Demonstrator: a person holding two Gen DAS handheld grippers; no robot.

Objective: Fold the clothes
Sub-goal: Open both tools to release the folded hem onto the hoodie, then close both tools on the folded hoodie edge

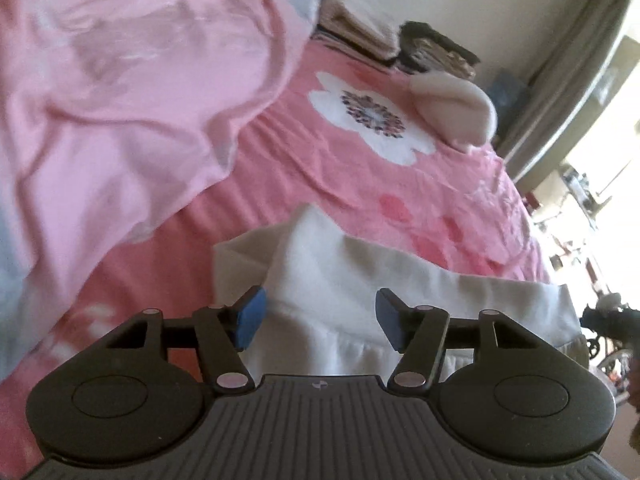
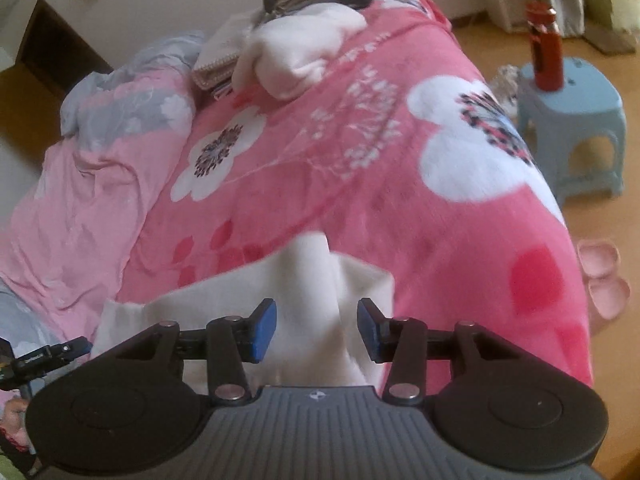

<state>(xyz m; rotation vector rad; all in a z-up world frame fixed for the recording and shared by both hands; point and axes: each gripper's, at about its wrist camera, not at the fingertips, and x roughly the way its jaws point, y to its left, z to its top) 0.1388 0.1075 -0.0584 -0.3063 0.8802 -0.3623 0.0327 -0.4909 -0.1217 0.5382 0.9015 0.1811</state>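
On the pink bed [image 1: 360, 184], the left view shows the left gripper [image 1: 320, 316] with fingers apart over a white garment [image 1: 344, 280] lying just ahead, nothing pinched; this looks like the start of a fold, and the next move calls for closing on an edge. In the right view the right gripper [image 2: 317, 330] is likewise spread over the garment [image 2: 312, 280] near the bed's edge, its raised ridge seemingly between the pads, though blur hides contact. No container shows in either view.
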